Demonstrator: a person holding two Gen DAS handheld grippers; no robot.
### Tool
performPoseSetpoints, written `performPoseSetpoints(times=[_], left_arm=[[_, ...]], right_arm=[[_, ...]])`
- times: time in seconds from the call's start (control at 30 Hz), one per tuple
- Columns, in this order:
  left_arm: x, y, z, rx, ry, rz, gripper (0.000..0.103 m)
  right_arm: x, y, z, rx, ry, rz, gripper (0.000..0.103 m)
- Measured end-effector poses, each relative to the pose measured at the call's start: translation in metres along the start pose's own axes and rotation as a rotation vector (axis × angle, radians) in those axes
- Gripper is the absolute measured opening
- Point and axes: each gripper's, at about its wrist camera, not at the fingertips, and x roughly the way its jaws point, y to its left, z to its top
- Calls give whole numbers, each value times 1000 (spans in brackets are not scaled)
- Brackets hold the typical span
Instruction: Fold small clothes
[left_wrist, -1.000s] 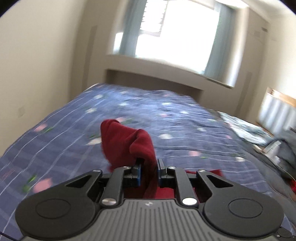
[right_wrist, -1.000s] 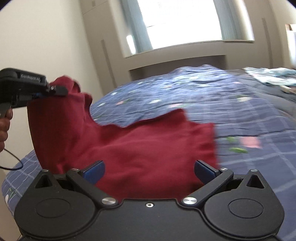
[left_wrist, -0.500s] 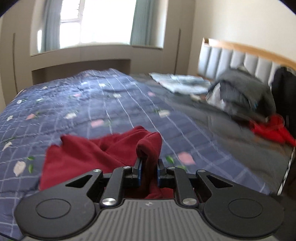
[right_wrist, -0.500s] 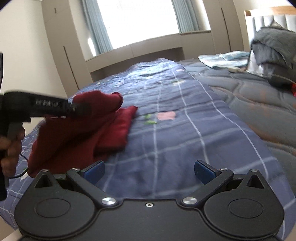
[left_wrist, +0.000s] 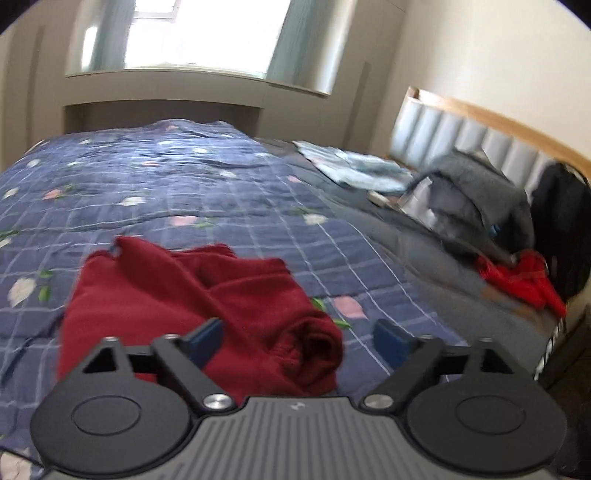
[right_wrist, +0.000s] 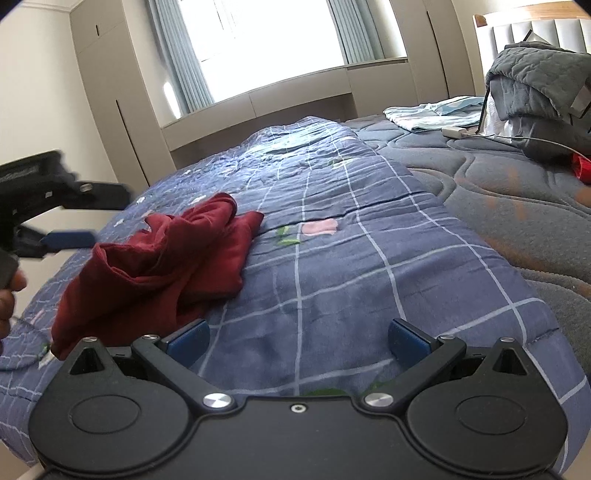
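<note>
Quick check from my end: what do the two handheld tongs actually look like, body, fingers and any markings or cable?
Both match: the left tongs and right tongs have black bodies, two round black discs, silver pivot screws, and angled black link arms ending in blue pads. The left's top plate is ribbed grey; the right's is plain black. Seen side-on, the left body's lettering is too blurred to read. No sleeve shows.
</note>
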Motion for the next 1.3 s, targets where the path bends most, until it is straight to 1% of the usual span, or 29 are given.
performPoseSetpoints(times=[0.1, 0.23, 0.3, 0.37, 0.43, 0.5, 0.57, 0.63, 0.7, 0.73, 0.8, 0.87, 0.93, 1.0, 1.07, 1.13, 1.2, 1.3], left_arm=[[-17, 22, 5, -81, 1, 80, 103], [-35, 61, 4, -186, 11, 211, 103], [-41, 85, -1, -249, 15, 271, 103], [-41, 108, -9, -315, 35, 306, 103], [-37, 129, -21, -376, 63, 323, 103], [-32, 141, -33, -413, 99, 324, 102], [-31, 148, -41, -433, 102, 298, 102], [-31, 151, -46, -436, 97, 285, 102], [-30, 155, -51, -444, 100, 275, 102], [-30, 158, -54, -451, 105, 266, 102], [-27, 158, -60, -458, 121, 251, 103], [-29, 157, -67, -455, 132, 241, 103], [-29, 156, -72, -441, 125, 238, 103], [-31, 151, -73, -422, 119, 247, 103], [-31, 150, -72, -414, 120, 256, 103], [-31, 150, -70, -405, 120, 263, 103], [-31, 149, -70, -395, 120, 263, 103], [-30, 150, -70, -395, 118, 260, 103]], right_arm=[[3, 3, 9, 32, -17, 24, 103], [19, 12, 35, 107, -33, 118, 103], [34, 22, 51, 146, -23, 149, 103], [51, 34, 66, 180, -5, 156, 102], [71, 47, 77, 193, 37, 154, 102], [84, 58, 81, 182, 75, 155, 102], [92, 72, 79, 123, 118, 133, 102], [93, 84, 69, 11, 145, 61, 102], [89, 90, 55, -107, 147, -27, 102], [85, 89, 48, -139, 145, -52, 102], [78, 80, 32, -154, 142, -86, 102], [73, 73, 20, -147, 127, -85, 102], [69, 70, 13, -154, 99, -77, 102], [63, 69, 14, -151, 66, -36, 102], [56, 63, 23, -130, 23, 20, 102], [56, 60, 39, -123, -2, 40, 102], [66, 58, 61, -136, 5, 58, 102], [92, 55, 89, -139, 32, 133, 102]])
